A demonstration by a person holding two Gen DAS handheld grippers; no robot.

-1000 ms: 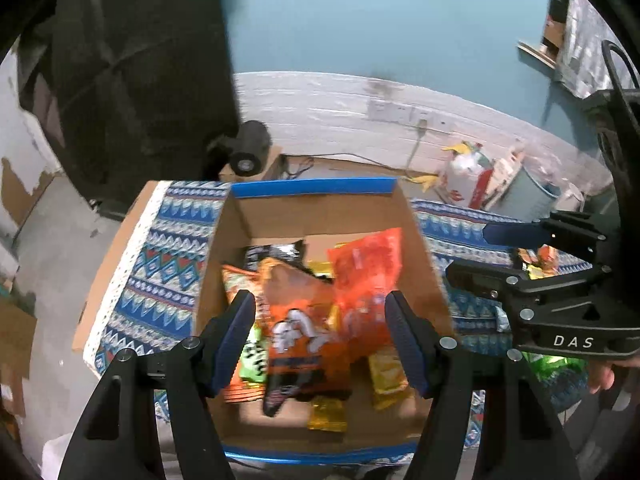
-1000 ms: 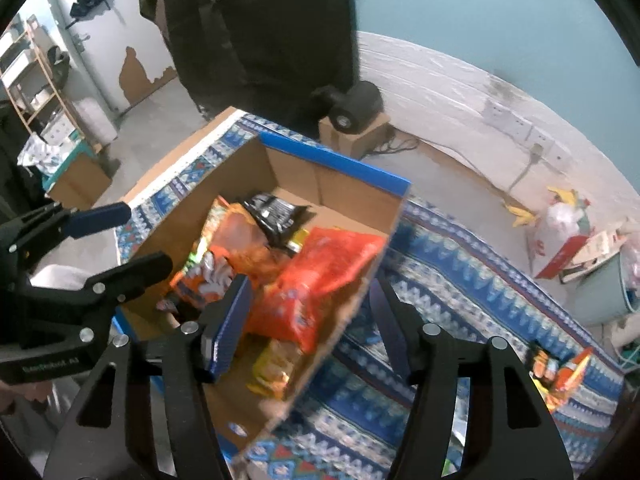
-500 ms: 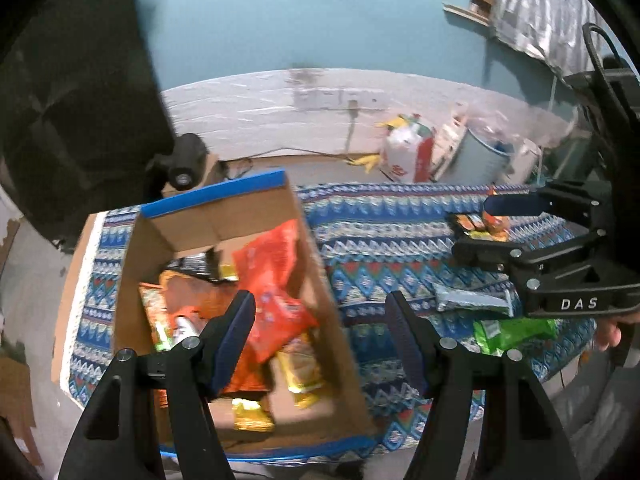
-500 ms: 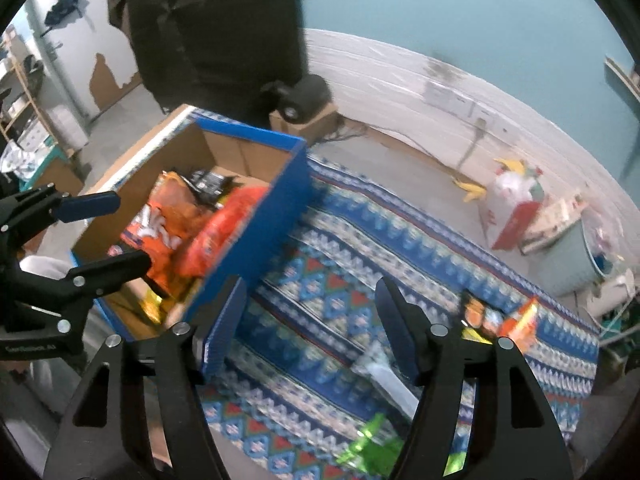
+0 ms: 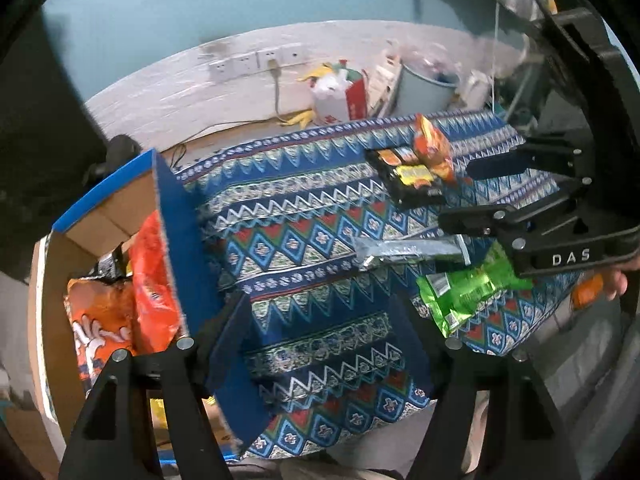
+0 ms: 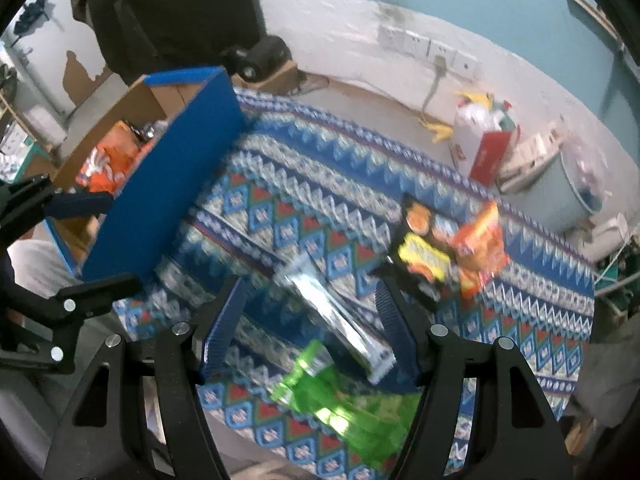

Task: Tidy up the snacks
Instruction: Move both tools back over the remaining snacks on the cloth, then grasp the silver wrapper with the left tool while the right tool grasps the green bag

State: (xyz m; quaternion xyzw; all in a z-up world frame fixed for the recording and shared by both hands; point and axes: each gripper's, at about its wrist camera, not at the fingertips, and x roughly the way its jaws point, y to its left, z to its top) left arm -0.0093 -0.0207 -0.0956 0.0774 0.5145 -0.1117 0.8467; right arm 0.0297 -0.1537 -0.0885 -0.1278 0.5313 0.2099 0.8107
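A blue cardboard box (image 5: 176, 240) holding several orange and red snack bags (image 5: 152, 280) stands at the table's left; it also shows in the right wrist view (image 6: 160, 184). Loose on the patterned cloth lie a silver packet (image 6: 336, 312), a green bag (image 6: 340, 404), a black-and-yellow pack (image 6: 424, 260) and an orange bag (image 6: 480, 240). My left gripper (image 5: 324, 340) is open and empty over the cloth beside the box. My right gripper (image 6: 312, 328) is open and empty above the silver packet (image 5: 408, 250) and green bag (image 5: 464, 292).
The table's near edge (image 5: 340, 448) lies just under my left gripper. Behind the table are a white wall with sockets (image 5: 256, 62), a red-and-white bag (image 5: 344, 96) and a grey bin (image 5: 424, 84) on the floor. A dark cloth (image 6: 168, 12) hangs at the back left.
Both grippers have swung right, away from above the box and over the cloth. The right gripper now hovers over the silver packet and green bag. Both stay open and empty.
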